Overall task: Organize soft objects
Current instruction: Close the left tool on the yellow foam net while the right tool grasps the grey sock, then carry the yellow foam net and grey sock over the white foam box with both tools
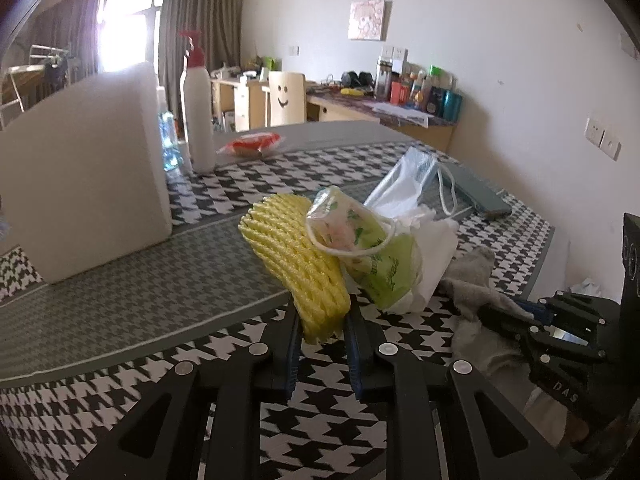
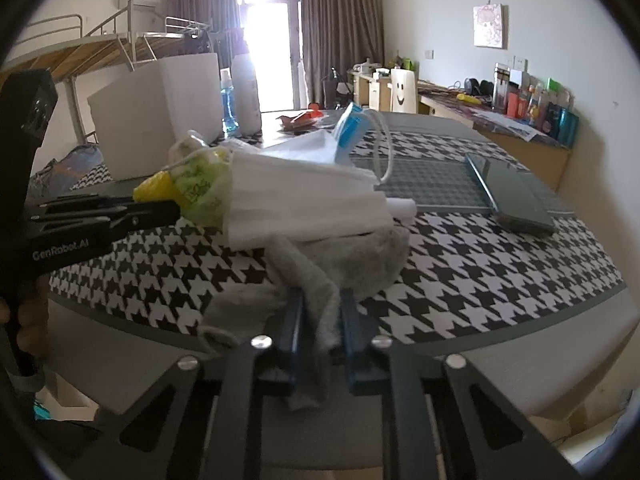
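- Left wrist view: the left gripper [image 1: 322,334] has its jaws pinched narrow on the lower end of a ribbed yellow foam net [image 1: 294,258], which tilts up off the tablecloth [image 1: 120,396]. Just behind it leans a clear bag with a green print [image 1: 360,246]. Only this view shows the white pump bottle [image 1: 198,110] with its red top, and the face of the big white foam block [image 1: 86,168].
- Right wrist view: the right gripper [image 2: 320,332] is clamped on a fold of fuzzy grey cloth [image 2: 320,276]. Above it lies a stack of white masks [image 2: 308,192]; a dark phone [image 2: 510,194] lies flat at the right. Only here: a bunk bed [image 2: 80,50] and bright window [image 2: 272,40].
- The table wears a black-and-white houndstooth cover.
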